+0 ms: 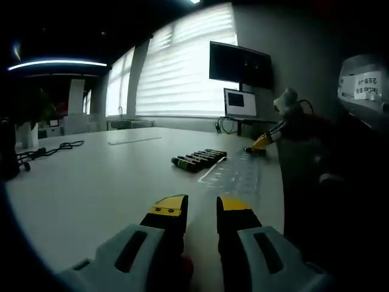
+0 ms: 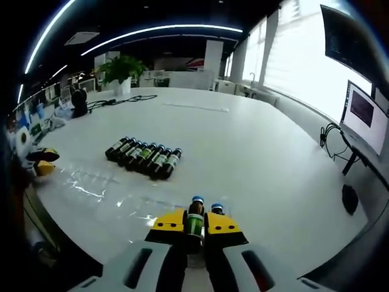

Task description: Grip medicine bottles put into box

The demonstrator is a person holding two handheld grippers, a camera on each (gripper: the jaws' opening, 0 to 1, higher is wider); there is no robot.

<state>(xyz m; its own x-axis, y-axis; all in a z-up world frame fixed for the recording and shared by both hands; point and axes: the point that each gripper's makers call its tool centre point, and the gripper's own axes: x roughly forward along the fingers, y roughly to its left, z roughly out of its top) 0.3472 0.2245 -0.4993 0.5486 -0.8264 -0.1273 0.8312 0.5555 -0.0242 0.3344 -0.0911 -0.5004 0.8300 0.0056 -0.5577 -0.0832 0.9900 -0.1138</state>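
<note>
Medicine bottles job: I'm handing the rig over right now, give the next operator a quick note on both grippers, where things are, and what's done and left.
Right gripper: jaws shut on one medicine bottle, held above the white table; a second blue cap sits just beyond it.
Left gripper: jaws open, holding nothing, low over the table.
Row of bottles lies side by side mid-table, untouched. A clear flat sheet or tray lies beside the row; I cannot tell if it is the box.
Done: one bottle gripped. Left: place it, then fetch the row.
</note>
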